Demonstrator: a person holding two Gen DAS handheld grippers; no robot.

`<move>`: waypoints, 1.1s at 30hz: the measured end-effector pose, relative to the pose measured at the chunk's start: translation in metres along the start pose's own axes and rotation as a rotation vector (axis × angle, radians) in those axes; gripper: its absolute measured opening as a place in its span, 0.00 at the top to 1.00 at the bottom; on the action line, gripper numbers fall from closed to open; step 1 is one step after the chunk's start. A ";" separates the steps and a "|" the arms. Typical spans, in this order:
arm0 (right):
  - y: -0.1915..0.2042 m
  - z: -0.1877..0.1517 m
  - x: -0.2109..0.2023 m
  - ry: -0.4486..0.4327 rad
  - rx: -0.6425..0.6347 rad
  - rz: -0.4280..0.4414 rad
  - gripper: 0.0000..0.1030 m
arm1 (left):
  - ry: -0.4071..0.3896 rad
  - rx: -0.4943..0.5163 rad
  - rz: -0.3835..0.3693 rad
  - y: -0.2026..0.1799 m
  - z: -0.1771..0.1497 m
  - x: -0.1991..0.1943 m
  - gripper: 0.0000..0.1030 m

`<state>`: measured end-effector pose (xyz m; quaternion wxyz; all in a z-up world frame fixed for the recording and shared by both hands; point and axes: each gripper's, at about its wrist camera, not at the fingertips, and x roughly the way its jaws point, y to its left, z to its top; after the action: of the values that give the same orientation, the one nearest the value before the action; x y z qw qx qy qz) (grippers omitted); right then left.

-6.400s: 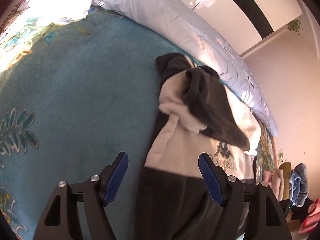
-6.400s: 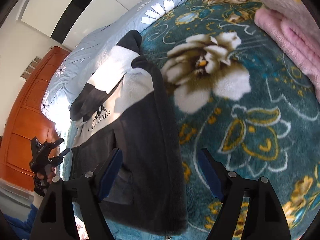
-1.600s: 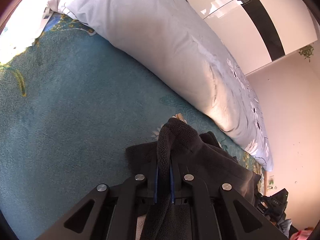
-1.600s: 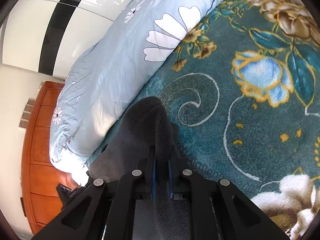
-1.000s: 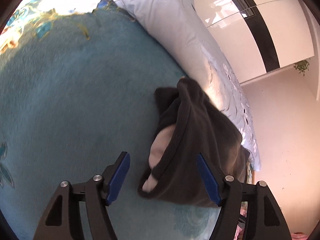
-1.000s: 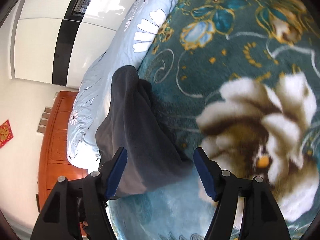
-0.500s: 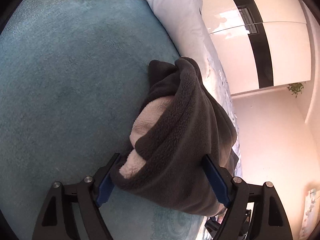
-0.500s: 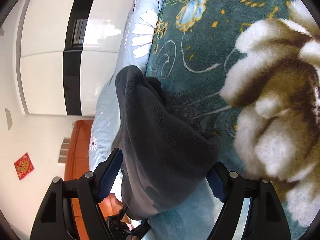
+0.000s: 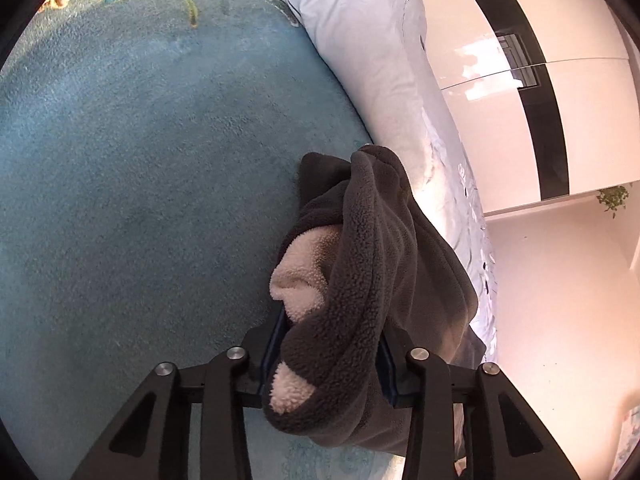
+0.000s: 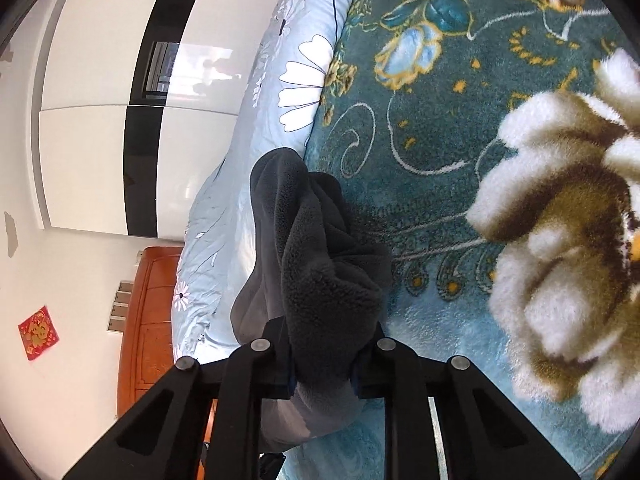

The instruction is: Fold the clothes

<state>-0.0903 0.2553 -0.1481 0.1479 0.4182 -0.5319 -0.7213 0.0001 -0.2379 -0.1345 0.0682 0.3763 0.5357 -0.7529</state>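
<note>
Both grippers closing on a folded fleece on a teal blanket.

Blanket (image 9: 140, 200) is filling the left of the left view; a pale quilt (image 9: 372, 60) is running along its far edge. Fleece (image 9: 360, 300), dark with cream lining, is lying at lower centre. Left gripper (image 9: 326, 360) and right gripper (image 10: 324, 364) are narrowing, pads pressing bunched fleece ends.

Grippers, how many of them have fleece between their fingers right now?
2. The left gripper is closing on the folded fleece at its cream-lined end; the right gripper is closing on its all-dark end. Pads are mostly hidden by fabric.
</note>
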 end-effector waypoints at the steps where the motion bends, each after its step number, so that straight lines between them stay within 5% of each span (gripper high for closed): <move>1: 0.001 -0.003 -0.004 -0.006 -0.002 0.002 0.82 | -0.001 0.008 0.007 -0.004 -0.001 -0.005 0.62; 10: -0.009 -0.047 -0.062 -0.016 -0.028 0.001 0.83 | 0.070 0.125 0.010 -0.016 -0.042 -0.057 0.63; 19: -0.043 -0.117 -0.138 0.007 -0.082 -0.030 0.83 | 0.146 0.187 0.010 0.027 -0.099 -0.129 0.63; 24: -0.069 -0.128 -0.149 0.022 -0.042 -0.019 0.83 | 0.163 0.174 0.045 0.038 -0.116 -0.123 0.63; 33: -0.056 -0.127 -0.144 0.036 -0.124 -0.068 0.78 | 0.191 0.176 0.052 0.041 -0.110 -0.126 0.56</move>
<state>0.1069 0.2900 -0.1441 0.1585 0.4390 -0.4688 -0.7499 0.1644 -0.1985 -0.1012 0.0030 0.4646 0.4615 -0.7557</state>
